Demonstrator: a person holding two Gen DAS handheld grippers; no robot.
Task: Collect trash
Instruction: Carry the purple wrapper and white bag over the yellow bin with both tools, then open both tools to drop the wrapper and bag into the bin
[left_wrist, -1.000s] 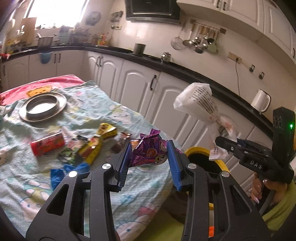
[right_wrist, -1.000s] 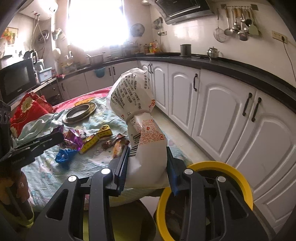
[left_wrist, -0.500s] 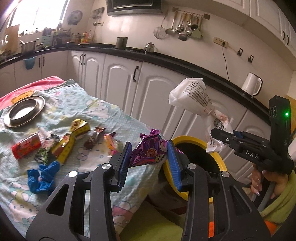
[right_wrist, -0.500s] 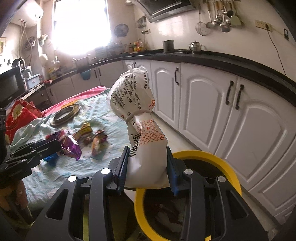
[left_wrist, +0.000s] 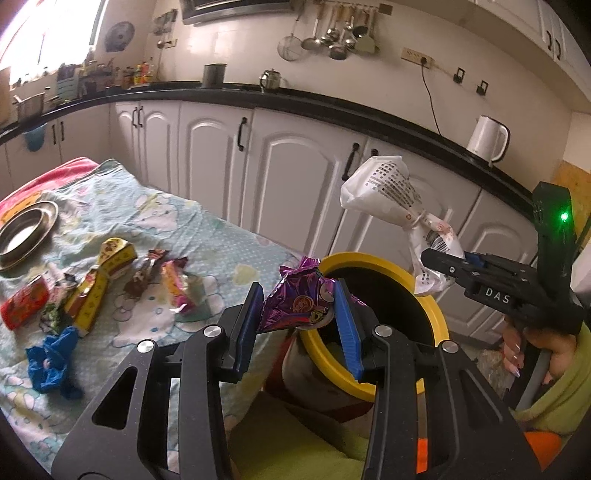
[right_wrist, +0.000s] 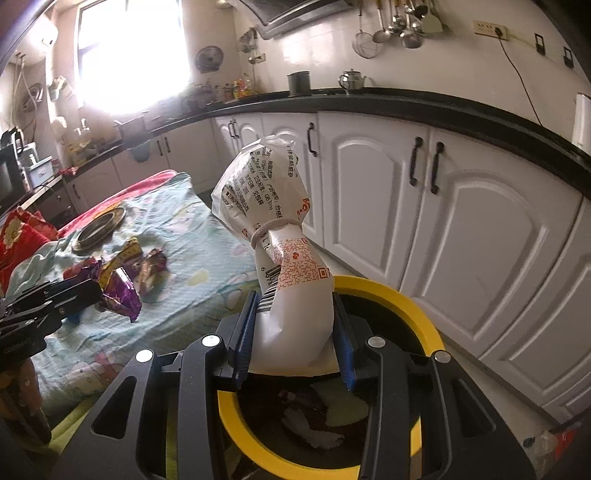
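- You've swung both claws off the table toward the bin (right_wrist: 424, 314), lower center.
- Left claw (left_wrist: 299, 306) stays clamped on the purple wrapper (left_wrist: 295, 299), at the bin's rim.
- Right claw (right_wrist: 293, 332) stays clamped on the white bag (right_wrist: 288, 295), over the opening. Looks ready to drop.

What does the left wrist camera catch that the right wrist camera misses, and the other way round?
Only the left wrist view shows the white kettle and the blue crumpled scrap. Only the right wrist view shows trash lying inside the bin, and the bright window. Both show the yellow-rimmed bin, the purple wrapper in the left gripper, and the white bag in the right gripper.
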